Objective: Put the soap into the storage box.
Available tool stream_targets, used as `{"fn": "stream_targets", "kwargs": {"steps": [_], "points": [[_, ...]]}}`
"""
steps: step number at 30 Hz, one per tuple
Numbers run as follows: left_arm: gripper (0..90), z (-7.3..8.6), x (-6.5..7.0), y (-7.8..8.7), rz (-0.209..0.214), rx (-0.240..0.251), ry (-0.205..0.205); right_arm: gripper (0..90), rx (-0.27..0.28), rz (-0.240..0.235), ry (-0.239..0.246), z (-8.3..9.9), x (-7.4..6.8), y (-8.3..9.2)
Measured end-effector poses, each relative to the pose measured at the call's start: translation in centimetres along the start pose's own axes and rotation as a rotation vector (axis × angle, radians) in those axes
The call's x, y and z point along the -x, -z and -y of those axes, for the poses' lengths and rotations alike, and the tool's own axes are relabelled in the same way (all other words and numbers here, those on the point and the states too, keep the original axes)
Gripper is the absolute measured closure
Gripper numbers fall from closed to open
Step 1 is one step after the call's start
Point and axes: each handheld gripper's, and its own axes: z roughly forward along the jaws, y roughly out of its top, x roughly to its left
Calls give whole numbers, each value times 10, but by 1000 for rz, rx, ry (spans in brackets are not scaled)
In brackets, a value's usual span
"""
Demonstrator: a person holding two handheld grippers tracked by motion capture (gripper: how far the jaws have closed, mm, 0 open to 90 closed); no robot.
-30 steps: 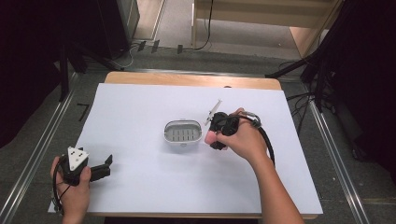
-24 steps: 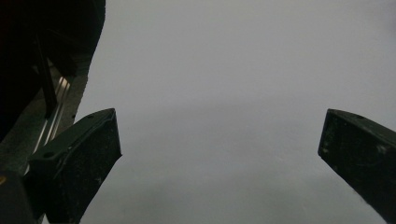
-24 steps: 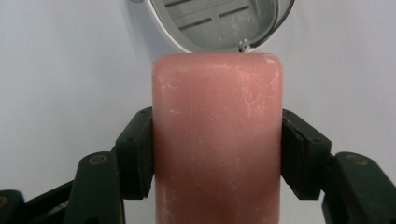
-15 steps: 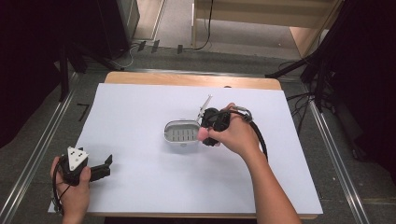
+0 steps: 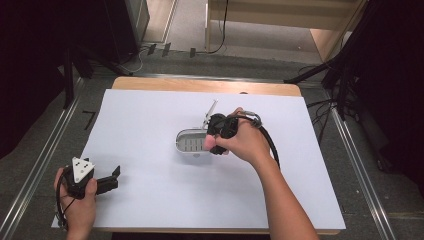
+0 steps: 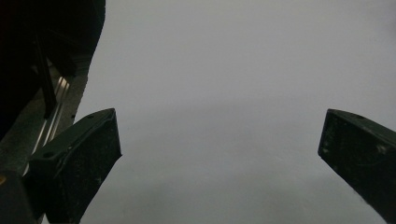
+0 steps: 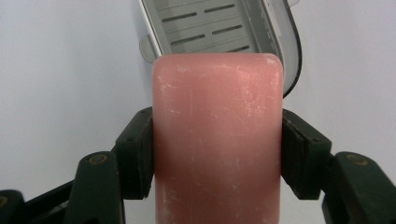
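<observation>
Gripping a pink soap bar (image 7: 218, 140) between clamped fingers, the right gripper (image 5: 212, 142) overhangs the soap dish (image 5: 189, 143); left fingers apart.

The right tool (image 5: 214, 142) has carried the pink soap (image 7: 218, 140) leftward, over the soap dish (image 5: 188, 143) rim.

soap bar (image 7: 217, 140): pink, matt, waxy, faint white scuffs
soap dish (image 7: 224, 28): glossy grey plastic, slotted insert
right gripper (image 7: 217, 154) pads: matt black, gripping bar
table cover (image 5: 150, 130): white, smooth, matt, paper-like
table edge (image 5: 200, 85): bare wood
</observation>
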Motion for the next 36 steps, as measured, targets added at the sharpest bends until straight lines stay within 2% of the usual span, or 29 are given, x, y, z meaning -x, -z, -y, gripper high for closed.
{"fn": "stream_targets", "kwargs": {"steps": [4,14,24,27,33,34,36], "points": [[0,0,0,0,3,1,1,387,-4,-3,2,-5,0,-1],[0,0,0,0,4,1,1,387,8,-12,42,-21,2,-5],[0,0,-1,0,6,0,3,387,13,-21,88,-36,4,-17],[0,0,-1,0,6,0,2,387,8,-22,87,-39,5,-18],[0,0,-1,0,7,1,3,386,19,-37,127,-46,5,-24],[0,0,-1,0,7,0,1,387,17,-43,112,-47,3,-25],[0,0,-1,0,7,0,2,387,20,-48,130,-49,4,-27]]}}
